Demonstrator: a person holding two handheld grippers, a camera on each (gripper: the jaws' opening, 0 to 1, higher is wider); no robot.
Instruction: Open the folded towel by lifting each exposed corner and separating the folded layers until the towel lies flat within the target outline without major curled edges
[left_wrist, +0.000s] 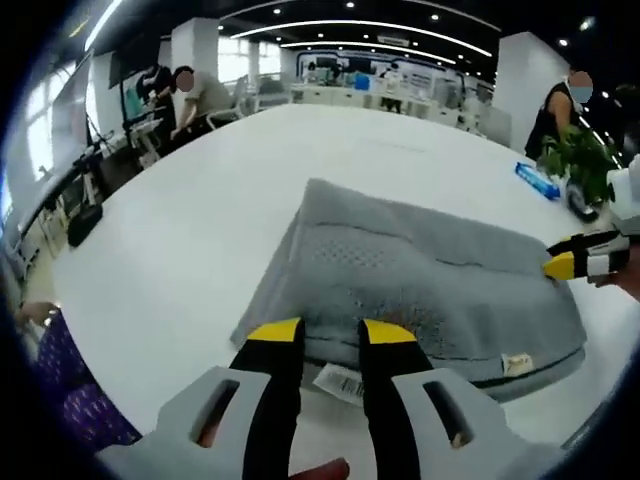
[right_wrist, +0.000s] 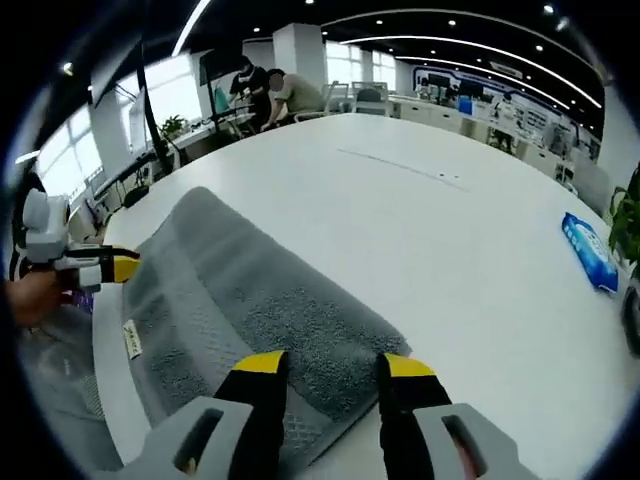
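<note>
Hovering at the near edge of the folded towel (left_wrist: 420, 290), the left gripper (left_wrist: 330, 335) has its yellow-tipped black jaws spread apart with nothing between them; the tips sit right at the towel's folded edge, and I cannot tell if they touch it. A white barcode tag (left_wrist: 338, 380) pokes out under that edge between the jaws, and a small woven label (left_wrist: 517, 364) sits at the towel's corner. The towel is grey terry — nubby pile with a flatter woven band across it — still folded into a thick rectangle, flat on the smooth white table (left_wrist: 200, 220). In the right gripper view, the right gripper (right_wrist: 325, 368) is likewise open and empty, tips over the opposite short edge of the towel. Each gripper shows in the other's view at the towel's far end. A blue packet (right_wrist: 590, 252) lies well apart on the table, near a leafy green plant (left_wrist: 580, 160). People (left_wrist: 185, 95) sit at desks behind — open office, strip lights overhead.
</note>
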